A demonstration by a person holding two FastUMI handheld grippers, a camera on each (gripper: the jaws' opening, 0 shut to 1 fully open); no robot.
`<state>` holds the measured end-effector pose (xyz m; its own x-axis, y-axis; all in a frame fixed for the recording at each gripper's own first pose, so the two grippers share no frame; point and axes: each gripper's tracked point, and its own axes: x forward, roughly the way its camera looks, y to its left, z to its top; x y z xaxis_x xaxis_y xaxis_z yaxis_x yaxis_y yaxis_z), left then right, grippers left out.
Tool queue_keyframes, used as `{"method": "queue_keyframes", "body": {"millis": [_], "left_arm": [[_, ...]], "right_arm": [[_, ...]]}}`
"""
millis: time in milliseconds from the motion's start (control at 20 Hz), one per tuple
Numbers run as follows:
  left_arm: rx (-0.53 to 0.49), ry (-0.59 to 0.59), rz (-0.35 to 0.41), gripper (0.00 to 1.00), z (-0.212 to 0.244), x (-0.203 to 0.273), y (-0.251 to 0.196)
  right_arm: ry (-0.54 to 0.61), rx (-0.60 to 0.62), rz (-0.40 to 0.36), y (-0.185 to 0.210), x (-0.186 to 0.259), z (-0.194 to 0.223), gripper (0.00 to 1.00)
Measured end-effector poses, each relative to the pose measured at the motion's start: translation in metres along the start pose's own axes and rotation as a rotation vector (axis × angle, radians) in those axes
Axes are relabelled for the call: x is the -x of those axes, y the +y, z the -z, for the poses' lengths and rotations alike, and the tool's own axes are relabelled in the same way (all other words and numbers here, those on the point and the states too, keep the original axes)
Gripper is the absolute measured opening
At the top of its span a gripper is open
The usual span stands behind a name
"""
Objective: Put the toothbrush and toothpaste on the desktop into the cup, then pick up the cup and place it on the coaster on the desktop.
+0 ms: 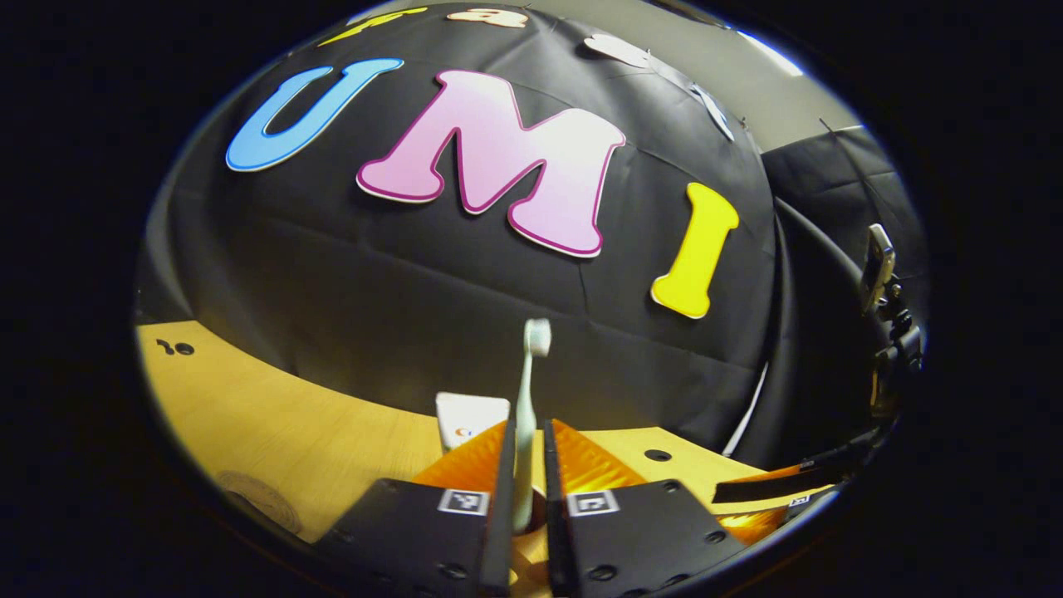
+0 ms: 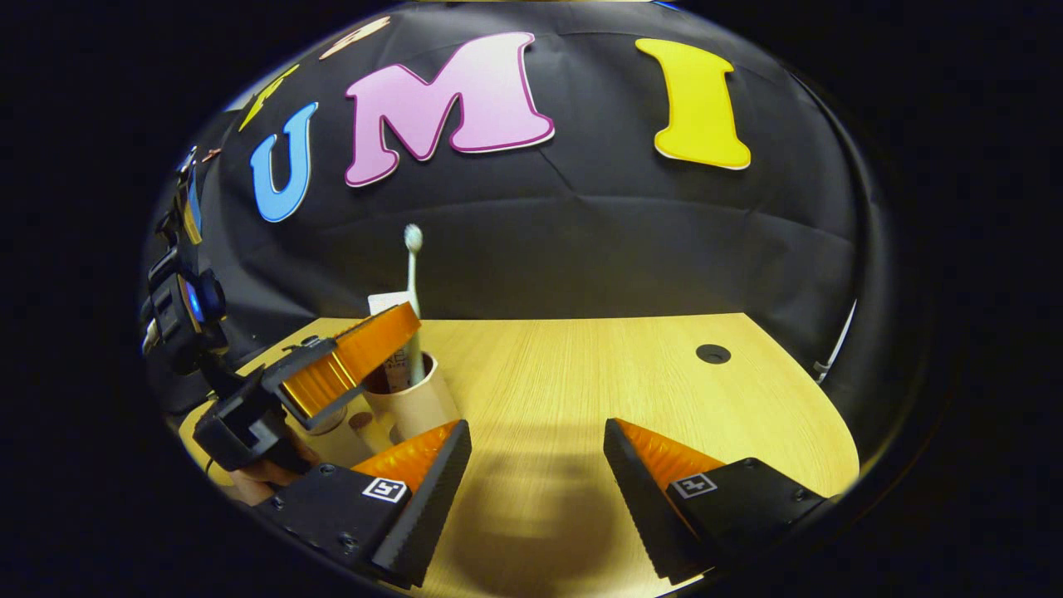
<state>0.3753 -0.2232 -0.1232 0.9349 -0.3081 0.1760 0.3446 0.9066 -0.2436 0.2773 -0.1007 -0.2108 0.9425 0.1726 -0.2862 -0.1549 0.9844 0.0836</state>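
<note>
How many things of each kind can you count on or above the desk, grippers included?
Grippers: 2 (left, right)
Toothbrush: 1
Toothpaste: 1
Cup: 1
Coaster: 1
Total: 6

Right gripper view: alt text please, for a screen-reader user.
The left tongs hold a toothbrush upright in a cup on the wooden desk, toothpaste already inside. The right tongs hang open over the bare desktop.
</note>
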Motion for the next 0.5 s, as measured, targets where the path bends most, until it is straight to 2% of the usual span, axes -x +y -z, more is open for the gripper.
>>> {"method": "queue_keyframes", "body": {"millis": [150,300,500], "left_arm": [[-0.055,0.029,-0.040,0.84,0.004,0.018,0.002],[-0.052,0.041,-0.066,0.96,-0.007,0.040,0.009],[-0.058,0.054,-0.115,0.97,-0.026,0.070,0.031]], "right_arm": [[0.008,0.011,-0.006,0.003,0.000,0.000,0.98],[0.010,0.002,-0.014,0.004,0.000,-0.008,0.98],[0.001,-0.003,-0.015,0.005,-0.002,-0.025,0.98]]}}
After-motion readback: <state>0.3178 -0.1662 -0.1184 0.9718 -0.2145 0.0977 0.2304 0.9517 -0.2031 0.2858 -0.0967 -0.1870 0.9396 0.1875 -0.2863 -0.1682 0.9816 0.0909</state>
